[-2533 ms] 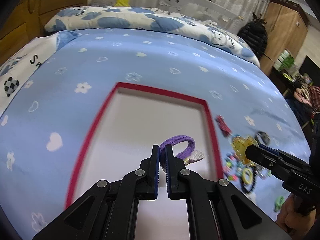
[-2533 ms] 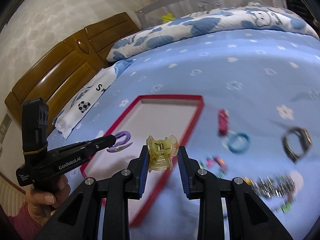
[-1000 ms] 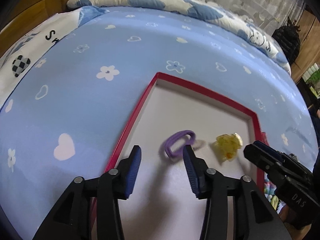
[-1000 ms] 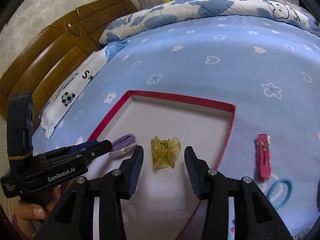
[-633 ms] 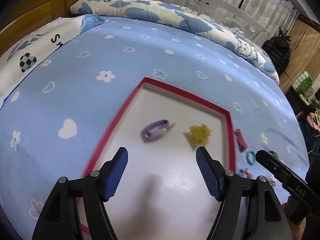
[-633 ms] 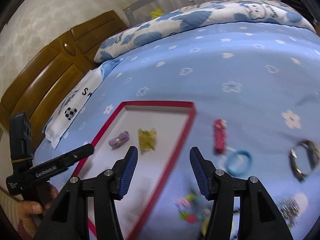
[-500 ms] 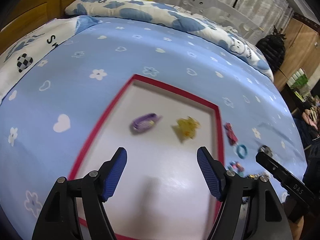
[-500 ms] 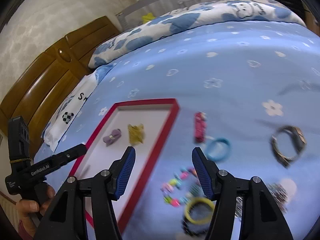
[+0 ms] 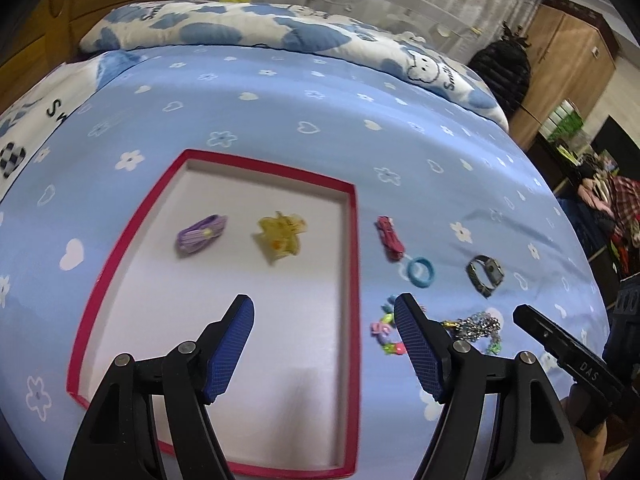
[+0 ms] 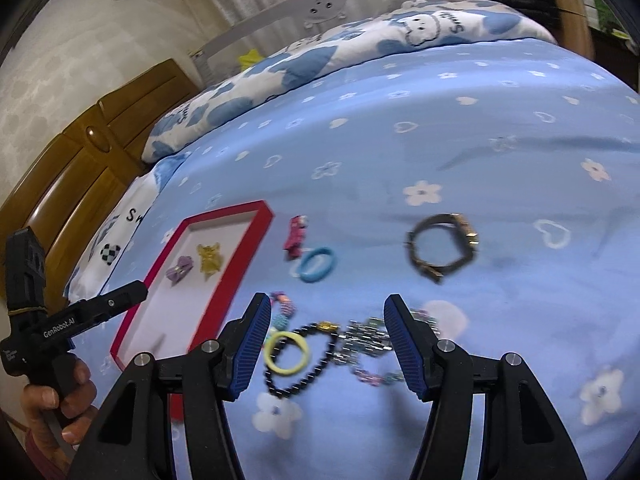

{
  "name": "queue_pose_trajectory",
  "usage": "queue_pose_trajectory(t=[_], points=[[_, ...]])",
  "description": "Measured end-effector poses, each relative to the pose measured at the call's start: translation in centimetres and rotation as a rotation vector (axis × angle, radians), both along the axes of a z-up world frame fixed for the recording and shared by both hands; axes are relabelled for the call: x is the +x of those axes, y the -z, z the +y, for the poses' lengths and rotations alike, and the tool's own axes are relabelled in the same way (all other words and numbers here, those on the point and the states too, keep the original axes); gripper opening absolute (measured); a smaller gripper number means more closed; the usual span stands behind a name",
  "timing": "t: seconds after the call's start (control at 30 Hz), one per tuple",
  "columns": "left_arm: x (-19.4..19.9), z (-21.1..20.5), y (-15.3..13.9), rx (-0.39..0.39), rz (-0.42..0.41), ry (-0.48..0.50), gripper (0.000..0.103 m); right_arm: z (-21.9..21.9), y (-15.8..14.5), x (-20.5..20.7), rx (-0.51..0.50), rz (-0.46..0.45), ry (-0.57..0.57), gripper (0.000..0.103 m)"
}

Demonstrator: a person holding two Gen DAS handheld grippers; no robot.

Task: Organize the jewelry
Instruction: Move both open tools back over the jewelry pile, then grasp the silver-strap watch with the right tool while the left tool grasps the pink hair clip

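Note:
A red-rimmed white tray (image 9: 354, 240) (image 10: 224, 280) lies on the blue bedsheet. In it lie a purple hair tie (image 9: 202, 234) (image 10: 180, 270) and a yellow claw clip (image 9: 280, 236) (image 10: 209, 258). My left gripper (image 9: 324, 312) is open and empty above the tray's near half. My right gripper (image 10: 326, 308) is open and empty above a pile right of the tray: a yellow hair tie (image 10: 286, 352), a black bead bracelet (image 10: 304, 364) and a silver chain (image 10: 366, 340) (image 9: 474, 326).
On the sheet right of the tray lie a pink hair clip (image 9: 389, 238) (image 10: 295, 236), a blue hair tie (image 9: 420, 272) (image 10: 317, 264), a watch (image 9: 486, 274) (image 10: 442, 248) and colourful beads (image 9: 384, 330) (image 10: 282, 308). Pillows (image 9: 240, 32) and a headboard (image 10: 80, 172) stand behind.
Both grippers let go of the purple hair tie and the yellow clip in the tray, opened wide and pulled back. The right gripper swung right over the jewelry pile.

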State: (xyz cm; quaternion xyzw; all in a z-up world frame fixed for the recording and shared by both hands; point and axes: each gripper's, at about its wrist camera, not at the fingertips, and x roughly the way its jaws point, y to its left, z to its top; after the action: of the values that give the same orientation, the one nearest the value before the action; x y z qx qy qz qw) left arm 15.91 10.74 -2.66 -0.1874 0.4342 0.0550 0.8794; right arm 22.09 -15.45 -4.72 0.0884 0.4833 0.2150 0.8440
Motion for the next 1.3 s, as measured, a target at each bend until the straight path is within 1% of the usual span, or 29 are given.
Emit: queue_pose_trajectory(t=[0.3, 0.57, 0.77, 0.9, 1.0, 1.07, 1.13, 1.3], points=[[2.6, -2.1, -0.3, 0.024, 0.021, 0.051, 0.072, -3.3, 0.1, 0.7, -0.019, -0.014, 0.064, 0.061], [5.7, -3.8, 0.2, 0.039, 0.038, 0.086, 0.072, -4.6, 0.1, 1.9, -0.028, -0.021, 0.084, 0.061], [8.5, -4.7, 1.0, 0.048, 0.051, 0.108, 0.072, -5.3, 0.3, 3.1, -0.048, -0.025, 0.087, 0.061], [11.5, -5.4, 2.2, 0.046, 0.078, 0.127, 0.071, -5.5, 0.7, 4.3, -0.073, -0.027, 0.083, 0.061], [13.9, -6.0, 3.5, 0.053, 0.115, 0.137, 0.069, -5.3, 1.1, 5.3, -0.094, -0.025, 0.074, 0.060], [15.3, -6.3, 4.4, 0.053, 0.136, 0.143, 0.066, -5.2, 1.4, 6.0, -0.108, -0.020, 0.065, 0.060], [16.9, -6.6, 5.6, 0.056, 0.171, 0.147, 0.061, -5.1, 1.8, 6.6, -0.123, -0.019, 0.058, 0.060], [19.3, -7.4, 7.5, 0.079, 0.219, 0.166, 0.054, -4.9, 2.9, 7.8, -0.142, -0.003, 0.048, 0.059]])
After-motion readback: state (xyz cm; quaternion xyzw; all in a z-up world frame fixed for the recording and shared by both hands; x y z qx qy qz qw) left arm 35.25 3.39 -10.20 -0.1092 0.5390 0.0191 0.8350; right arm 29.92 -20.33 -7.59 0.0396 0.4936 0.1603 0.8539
